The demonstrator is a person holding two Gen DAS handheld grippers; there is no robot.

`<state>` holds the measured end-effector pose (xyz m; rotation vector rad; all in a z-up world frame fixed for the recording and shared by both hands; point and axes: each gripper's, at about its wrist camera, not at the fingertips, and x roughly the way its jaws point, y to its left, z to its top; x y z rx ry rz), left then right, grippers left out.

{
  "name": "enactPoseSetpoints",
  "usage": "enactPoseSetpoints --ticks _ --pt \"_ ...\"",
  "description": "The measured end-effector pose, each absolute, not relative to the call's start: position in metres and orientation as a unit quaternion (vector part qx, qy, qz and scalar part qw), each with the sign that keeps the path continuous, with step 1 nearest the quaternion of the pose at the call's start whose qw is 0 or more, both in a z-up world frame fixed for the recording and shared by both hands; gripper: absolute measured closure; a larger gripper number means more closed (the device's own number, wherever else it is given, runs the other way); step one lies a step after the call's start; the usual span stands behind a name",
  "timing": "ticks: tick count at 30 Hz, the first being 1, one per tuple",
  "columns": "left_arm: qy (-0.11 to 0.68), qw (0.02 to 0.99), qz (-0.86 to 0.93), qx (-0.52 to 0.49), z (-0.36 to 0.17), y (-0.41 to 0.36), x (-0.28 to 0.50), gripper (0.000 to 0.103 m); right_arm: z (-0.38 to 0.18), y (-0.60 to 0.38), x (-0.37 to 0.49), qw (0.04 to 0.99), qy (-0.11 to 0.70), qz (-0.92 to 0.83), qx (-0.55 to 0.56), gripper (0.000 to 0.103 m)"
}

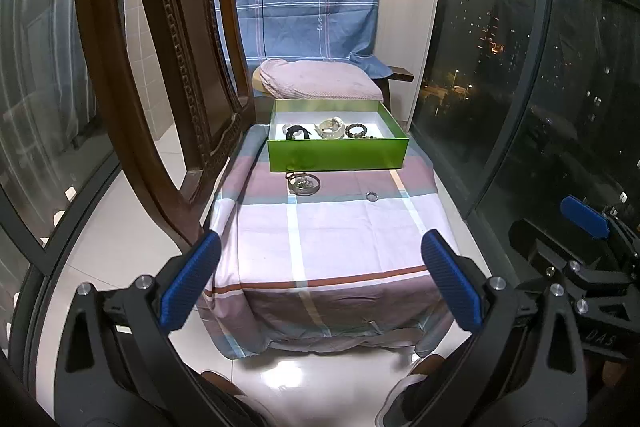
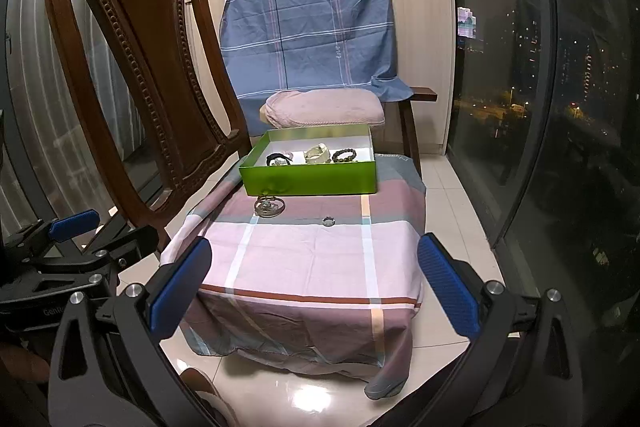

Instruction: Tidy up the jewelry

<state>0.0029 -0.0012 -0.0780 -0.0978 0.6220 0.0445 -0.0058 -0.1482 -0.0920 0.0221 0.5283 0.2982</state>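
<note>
Green box (image 1: 338, 155) on the checked cloth (image 1: 336, 235), my claws held back.
Left claw (image 1: 320, 279) and right claw (image 2: 314, 279) hover level, wide open, empty; bangles (image 1: 303, 183) and ring (image 1: 372, 195) lie before the box.

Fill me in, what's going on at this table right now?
A person holds two grippers, left and right, both open and empty, hovering short of the near edge of the cloth-covered table. The green box at the far end already holds a dark band, a pale bracelet and a bead bracelet. Still out on the cloth: a clear bangle cluster just in front of the box and a small ring to its right. Neither is touched.
</note>
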Motion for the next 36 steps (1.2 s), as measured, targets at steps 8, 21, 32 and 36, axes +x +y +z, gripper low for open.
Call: enactPoseSetpoints --ticks 8,21,32,36 --pt "0.316 0.947 0.02 -0.046 -0.086 0.0 0.011 0.004 -0.094 -0.149 -0.005 0.953 0.262 0.15 0.018 0.003" --pt "0.392 0.918 -0.055 0.019 -0.139 0.024 0.185 0.028 -0.143 -0.17 0.038 0.938 0.317 0.131 0.049 0.003" --pt "0.499 0.849 -0.086 0.152 -0.235 0.014 0.299 0.063 -0.175 -0.175 0.072 0.919 0.364 0.136 0.061 0.003" --pt "0.51 0.847 -0.08 0.128 -0.245 0.02 0.309 0.073 -0.179 -0.174 0.078 0.916 0.371 0.139 0.063 0.003"
